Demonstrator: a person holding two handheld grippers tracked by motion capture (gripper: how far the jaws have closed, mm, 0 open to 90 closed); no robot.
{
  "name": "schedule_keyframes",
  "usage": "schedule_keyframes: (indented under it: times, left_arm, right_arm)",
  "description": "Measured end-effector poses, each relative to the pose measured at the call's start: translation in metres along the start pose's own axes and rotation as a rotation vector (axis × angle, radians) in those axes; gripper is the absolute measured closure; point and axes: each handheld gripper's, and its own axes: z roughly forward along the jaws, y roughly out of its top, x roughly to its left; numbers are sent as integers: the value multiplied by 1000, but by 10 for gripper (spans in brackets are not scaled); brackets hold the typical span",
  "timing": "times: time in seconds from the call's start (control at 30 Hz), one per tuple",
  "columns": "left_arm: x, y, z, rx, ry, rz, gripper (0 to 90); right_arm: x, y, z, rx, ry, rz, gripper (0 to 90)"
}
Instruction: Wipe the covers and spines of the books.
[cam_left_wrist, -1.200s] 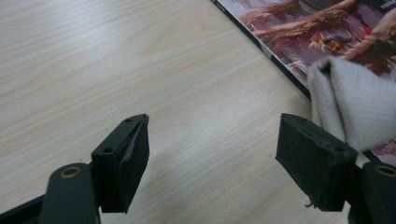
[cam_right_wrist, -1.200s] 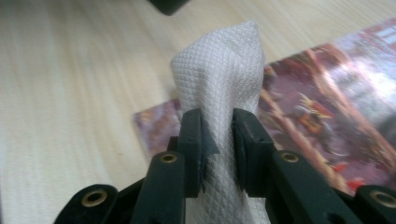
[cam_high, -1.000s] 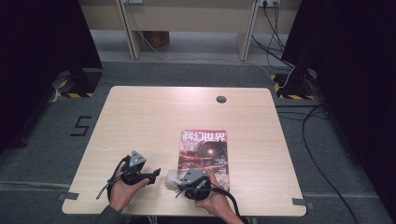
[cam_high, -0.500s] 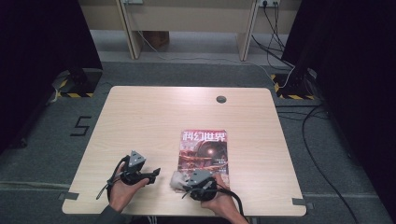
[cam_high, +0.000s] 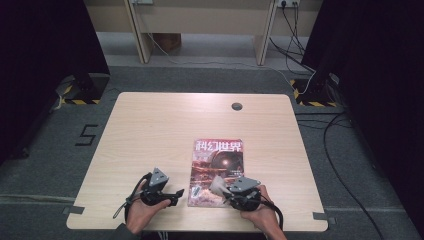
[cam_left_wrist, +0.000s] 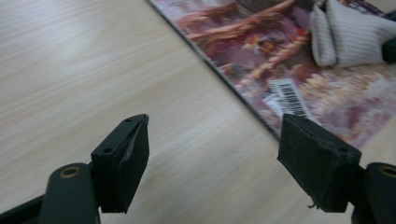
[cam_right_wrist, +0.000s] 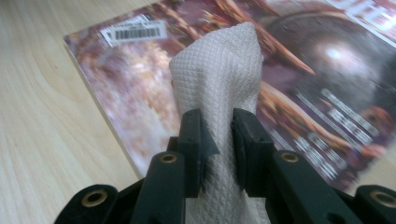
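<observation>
A colourful magazine (cam_high: 218, 161) lies flat on the near half of the wooden table (cam_high: 165, 125). My right gripper (cam_high: 223, 189) hovers over the magazine's lower right part, shut on a folded white paper towel (cam_high: 218, 184). In the right gripper view the towel (cam_right_wrist: 219, 70) stands up between the pads (cam_right_wrist: 194, 140) above the cover (cam_right_wrist: 327, 74). My left gripper (cam_high: 176, 192) sits just left of the magazine's near corner. Its jaws have just opened a little further, and only bare table shows between them (cam_left_wrist: 215, 158). The left gripper view also shows the magazine (cam_left_wrist: 261, 51) and the towel (cam_left_wrist: 348, 32).
A round cable hole (cam_high: 237, 106) sits near the table's far edge. Dark curtains stand at both sides. Cables (cam_high: 345, 165) run over the floor at the right, and a "5" mark (cam_high: 87, 135) is on the floor at the left.
My right gripper has slid to the right across the magazine's near end with the towel in it. The left gripper has shifted slightly right toward the magazine.
</observation>
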Motion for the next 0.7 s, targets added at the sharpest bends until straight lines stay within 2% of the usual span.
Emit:
schedule_keyframes:
  times: [0.1,0.27,0.57,0.7]
  left_arm:
    - [-7,2,4,0,-19,14,240]
    - [-12,3,9,-2,-55,-12,233]
    - [-16,4,17,26,-49,28,231]
    - [-16,4,20,41,-44,39,231]
  right_arm:
    - [-5,-6,-5,-3,-14,14,745]
    - [-15,-12,-10,-6,-35,41,745]
    - [-17,-11,-9,0,-43,34,747]
    - [-27,-5,-4,7,-70,40,748]
